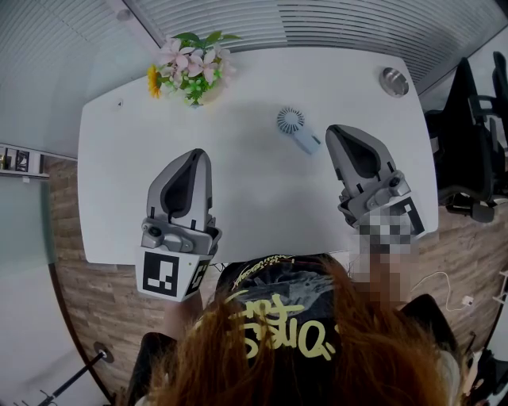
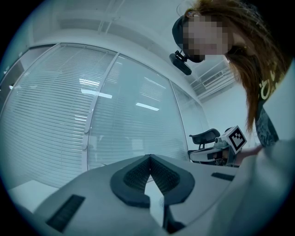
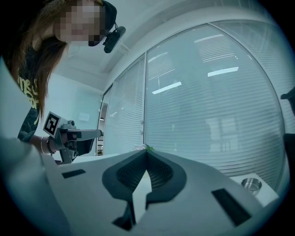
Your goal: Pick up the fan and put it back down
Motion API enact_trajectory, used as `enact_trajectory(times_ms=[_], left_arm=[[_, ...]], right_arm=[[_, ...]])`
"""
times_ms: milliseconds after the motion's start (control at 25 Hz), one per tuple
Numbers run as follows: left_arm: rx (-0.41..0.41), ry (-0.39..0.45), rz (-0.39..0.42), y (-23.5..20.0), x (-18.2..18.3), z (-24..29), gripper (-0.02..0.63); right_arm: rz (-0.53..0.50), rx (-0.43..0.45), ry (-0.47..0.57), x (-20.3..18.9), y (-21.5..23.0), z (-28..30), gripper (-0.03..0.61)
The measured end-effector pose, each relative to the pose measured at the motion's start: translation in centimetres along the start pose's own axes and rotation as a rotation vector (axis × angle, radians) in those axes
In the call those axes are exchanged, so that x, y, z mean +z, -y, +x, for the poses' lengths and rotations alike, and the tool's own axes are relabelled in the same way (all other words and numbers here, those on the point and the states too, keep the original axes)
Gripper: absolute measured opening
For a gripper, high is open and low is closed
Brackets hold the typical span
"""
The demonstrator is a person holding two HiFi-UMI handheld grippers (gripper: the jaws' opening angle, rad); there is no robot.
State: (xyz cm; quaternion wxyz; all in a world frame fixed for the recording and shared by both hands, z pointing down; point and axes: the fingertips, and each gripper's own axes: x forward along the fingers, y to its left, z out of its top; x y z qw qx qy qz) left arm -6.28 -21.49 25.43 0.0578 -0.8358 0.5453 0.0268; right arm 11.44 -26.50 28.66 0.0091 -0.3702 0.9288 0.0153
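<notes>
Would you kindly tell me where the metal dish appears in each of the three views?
Head view: metal dish at the far right corner of the table.
Left gripper view: not in it.
Right gripper view: dish at lower right.
Shared landmark: the window blinds, in all three.

Fan [image 1: 294, 127]: small in the head view, blades behind the grille not readable. How high the right gripper [image 1: 334, 131] sits beside it can't be judged from above. That gripper's marker cube is mosaicked over. Flowers [image 1: 190, 70] hide their own pot. Round metal thing [image 1: 394, 81] at the table [image 1: 262, 198] corner is too small to name. The table's near edge is hidden behind the person's hair [image 1: 317, 357]. Chairs [image 1: 468, 151] are cut by the right edge. In both gripper views the gripper bodies block most of the tabletop, fan included.
</notes>
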Motion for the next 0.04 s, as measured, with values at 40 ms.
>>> enact_trajectory(times_ms=[40], left_arm=[[0.0, 0.004, 0.002, -0.01, 0.07, 0.06, -0.008]], right_arm=[[-0.001, 0.001, -0.001, -0.03, -0.01, 0.0, 0.003]])
